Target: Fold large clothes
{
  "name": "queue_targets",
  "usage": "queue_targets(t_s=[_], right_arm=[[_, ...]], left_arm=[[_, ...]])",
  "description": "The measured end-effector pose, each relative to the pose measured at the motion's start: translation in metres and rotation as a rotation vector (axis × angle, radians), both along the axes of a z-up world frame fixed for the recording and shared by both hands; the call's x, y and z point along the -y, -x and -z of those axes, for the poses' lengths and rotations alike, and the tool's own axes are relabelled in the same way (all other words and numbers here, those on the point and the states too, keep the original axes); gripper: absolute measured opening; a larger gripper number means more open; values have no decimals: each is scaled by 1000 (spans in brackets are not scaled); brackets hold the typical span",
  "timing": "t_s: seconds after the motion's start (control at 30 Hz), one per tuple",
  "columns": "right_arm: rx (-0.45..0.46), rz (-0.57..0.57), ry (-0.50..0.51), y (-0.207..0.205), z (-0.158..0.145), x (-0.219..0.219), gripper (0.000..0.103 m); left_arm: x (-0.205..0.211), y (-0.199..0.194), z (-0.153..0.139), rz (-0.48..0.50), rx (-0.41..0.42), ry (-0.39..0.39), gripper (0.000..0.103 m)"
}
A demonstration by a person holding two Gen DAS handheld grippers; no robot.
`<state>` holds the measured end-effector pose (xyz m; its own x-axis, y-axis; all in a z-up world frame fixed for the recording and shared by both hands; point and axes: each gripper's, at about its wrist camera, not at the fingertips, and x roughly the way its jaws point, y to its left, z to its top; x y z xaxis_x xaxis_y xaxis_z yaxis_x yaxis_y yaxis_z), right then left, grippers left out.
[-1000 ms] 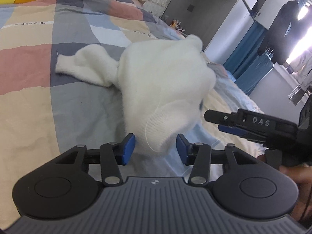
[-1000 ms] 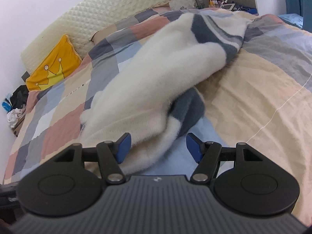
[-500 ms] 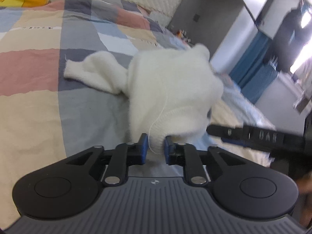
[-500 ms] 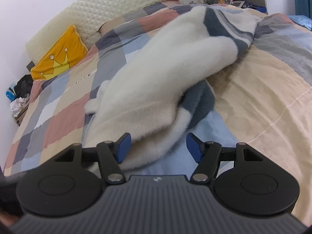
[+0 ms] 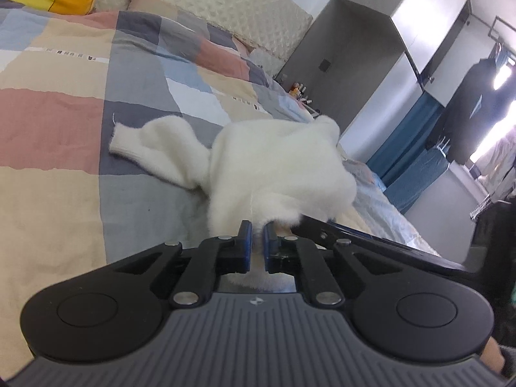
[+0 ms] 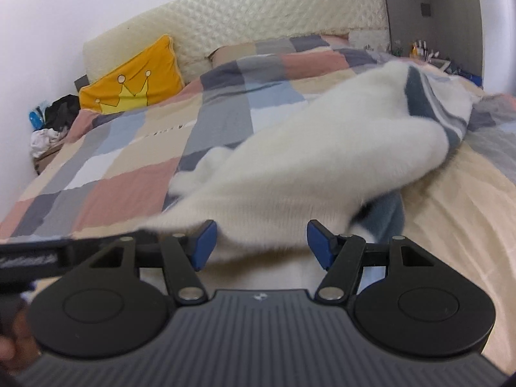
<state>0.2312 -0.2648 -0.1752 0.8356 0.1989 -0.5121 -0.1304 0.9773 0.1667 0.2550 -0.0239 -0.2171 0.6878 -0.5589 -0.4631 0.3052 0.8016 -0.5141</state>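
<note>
A fluffy white sweater (image 5: 280, 164) with dark blue-grey and pale stripes is lying on a bed under a patchwork quilt (image 5: 58, 122) of pink, beige, grey and blue squares. In the right wrist view the sweater (image 6: 322, 161) is stretching as a long rumpled band, its long axis running from the near lower left up toward the far right, where the striped part (image 6: 429, 103) is bunching. In the left wrist view one sleeve is trailing off to the left, its ribbed cuff (image 5: 124, 140) resting flat on the quilt and pointing left.

The left gripper (image 5: 254, 242) is pinching a fold of the white knit: its jaws have just been closing and are now standing almost together, the blue pads (image 5: 245, 245) pressing on the fabric between them. The right gripper (image 6: 261, 242) is holding its jaws wide apart; the sweater's near ribbed edge is lying between the blue pads (image 6: 203, 242), and the knit seems to brush the left one, but nothing is clamped.

A yellow pillow with a crown (image 6: 135, 80) is leaning against the quilted cream headboard (image 6: 258, 9). A dark wardrobe (image 5: 338, 54) is standing beyond the bed.
</note>
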Motion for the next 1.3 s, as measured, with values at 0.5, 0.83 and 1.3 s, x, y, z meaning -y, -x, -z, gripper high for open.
queue_targets(t_s=[0.5, 0.83, 1.3], right_arm=[[20, -105, 225, 2, 6, -31, 66], [-10, 6, 10, -12, 3, -1, 67], [-88, 31, -296, -22, 13, 27, 69]], left_arm=[[-21, -8, 0, -40, -16, 72, 3], [-12, -2, 11, 45, -13, 127, 5], [23, -6, 23, -1, 30, 22, 50]])
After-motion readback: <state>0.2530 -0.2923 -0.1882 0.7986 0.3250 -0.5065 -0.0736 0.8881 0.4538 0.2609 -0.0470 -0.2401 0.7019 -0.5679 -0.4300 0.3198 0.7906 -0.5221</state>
